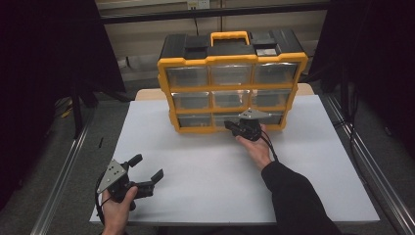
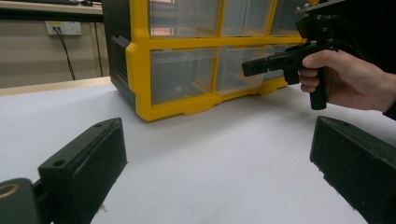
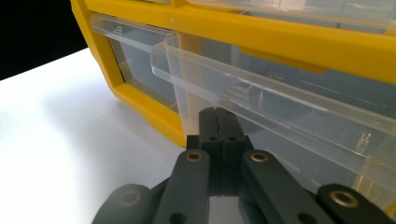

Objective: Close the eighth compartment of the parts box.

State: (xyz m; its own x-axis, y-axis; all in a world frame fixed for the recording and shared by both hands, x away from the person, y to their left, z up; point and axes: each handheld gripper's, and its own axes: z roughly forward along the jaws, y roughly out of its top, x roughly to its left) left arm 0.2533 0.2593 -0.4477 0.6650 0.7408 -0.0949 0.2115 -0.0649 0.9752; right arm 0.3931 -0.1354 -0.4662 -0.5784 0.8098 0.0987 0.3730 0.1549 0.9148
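The yellow-framed organizer (image 1: pixel 232 88) stands upright at the far middle of the white table (image 1: pixel 195 166), with nine clear drawers in three rows. Its bottom middle drawer (image 3: pixel 280 107) sits slightly proud of the frame. The right gripper (image 1: pixel 234 127) is at that drawer's front, jaws pressed together with nothing visible between them, tips just under the drawer's lip. This looks like the drawer-opening step; next it likely calls for a straight pull away from the organizer. The left gripper (image 1: pixel 147 169) rests well in front of the organizer, jaws wide apart and empty.
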